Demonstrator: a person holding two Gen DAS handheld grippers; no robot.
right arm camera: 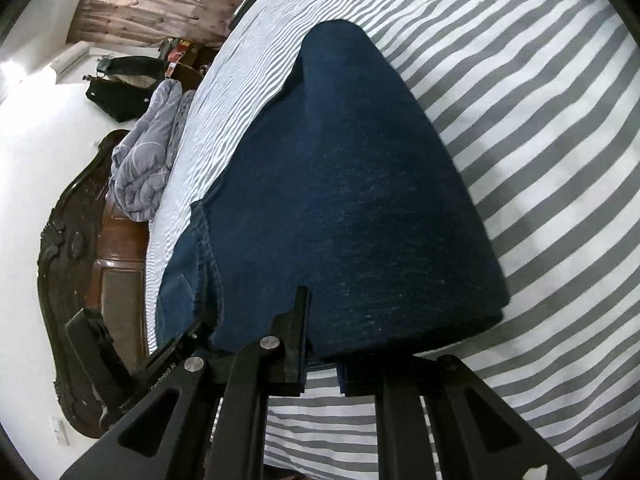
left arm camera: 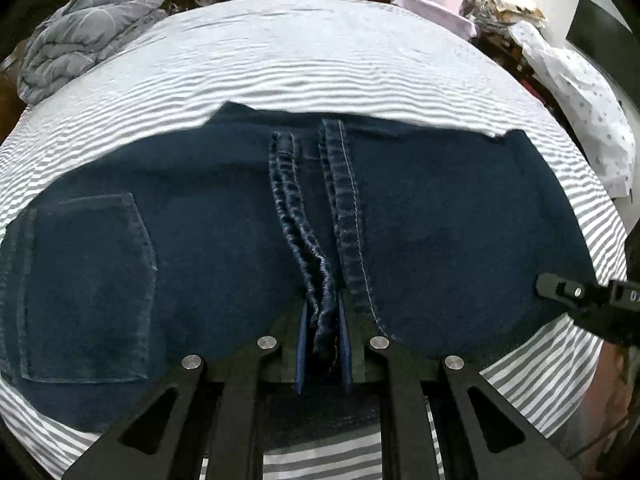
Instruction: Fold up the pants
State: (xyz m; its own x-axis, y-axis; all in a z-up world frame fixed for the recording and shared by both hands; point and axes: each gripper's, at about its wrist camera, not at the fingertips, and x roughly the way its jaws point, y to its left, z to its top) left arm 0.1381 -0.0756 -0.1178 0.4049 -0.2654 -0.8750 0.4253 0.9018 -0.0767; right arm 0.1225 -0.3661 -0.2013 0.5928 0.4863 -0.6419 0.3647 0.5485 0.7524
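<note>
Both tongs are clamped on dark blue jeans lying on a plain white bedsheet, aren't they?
Not quite: the bedsheet is grey-and-white striped, as the right wrist view shows. The rest holds: the left tongs and right tongs clamp the dark blue jeans.

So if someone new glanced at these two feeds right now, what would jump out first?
The dark blue jeans spread across the grey-and-white striped bedsheet fill most of both views. In the left wrist view, the left gripper is shut on bunched seams at the near edge of the jeans. A crumpled grey quilt sits at the bed's far left corner.
</note>
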